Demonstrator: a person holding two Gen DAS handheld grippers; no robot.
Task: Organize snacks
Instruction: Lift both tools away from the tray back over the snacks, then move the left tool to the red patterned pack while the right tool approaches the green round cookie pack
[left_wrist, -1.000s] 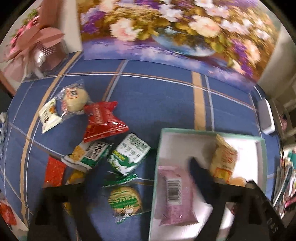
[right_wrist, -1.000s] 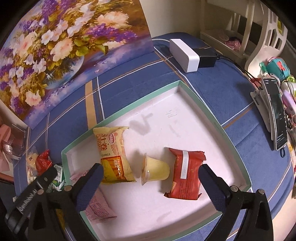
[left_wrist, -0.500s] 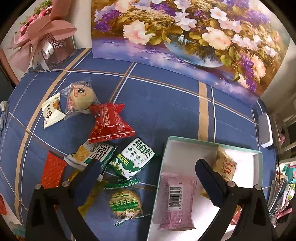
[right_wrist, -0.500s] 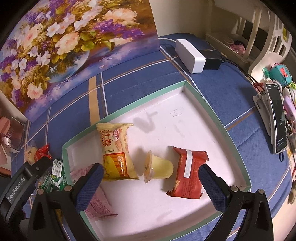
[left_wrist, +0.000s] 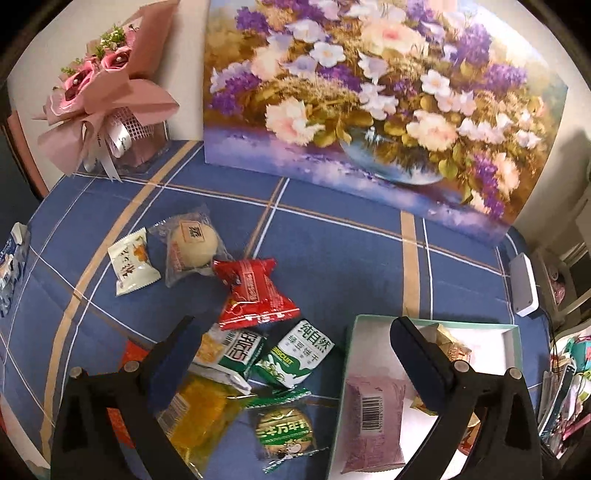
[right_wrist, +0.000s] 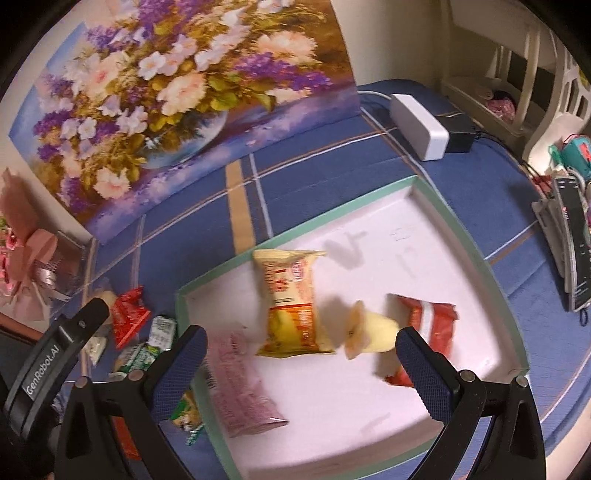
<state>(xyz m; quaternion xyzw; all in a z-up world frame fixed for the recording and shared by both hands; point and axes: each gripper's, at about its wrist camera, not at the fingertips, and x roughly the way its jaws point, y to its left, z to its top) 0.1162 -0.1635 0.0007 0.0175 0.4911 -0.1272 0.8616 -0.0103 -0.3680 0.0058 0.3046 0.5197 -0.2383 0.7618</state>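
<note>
A white box with a green rim (right_wrist: 476, 254) (left_wrist: 517, 332) lies on the blue cloth. Inside it are a pink packet (right_wrist: 240, 384) (left_wrist: 373, 417), a yellow packet (right_wrist: 291, 295), a pale jelly cup (right_wrist: 373, 330) and a red packet (right_wrist: 432, 325). Left of the box lie loose snacks: a red packet (left_wrist: 255, 295), two green-and-white packets (left_wrist: 299, 354) (left_wrist: 236, 354), a round green biscuit (left_wrist: 284, 430), a yellow packet (left_wrist: 199, 413), a bun in clear wrap (left_wrist: 192, 245) and a white packet (left_wrist: 131, 260). My left gripper (left_wrist: 295, 339) hangs open above these snacks. My right gripper (right_wrist: 299, 350) is open over the box.
A flower painting (left_wrist: 369, 92) leans against the wall behind the cloth. A pink bouquet (left_wrist: 107, 92) stands at the back left. A white adapter block (right_wrist: 419, 125) lies behind the box, and a phone on a stand (right_wrist: 572, 254) with clutter sits at the right edge.
The left gripper has pulled back and left from over the box to above the loose snacks, its jaws open wide. The right gripper shifted slightly; the box contents stay put.
</note>
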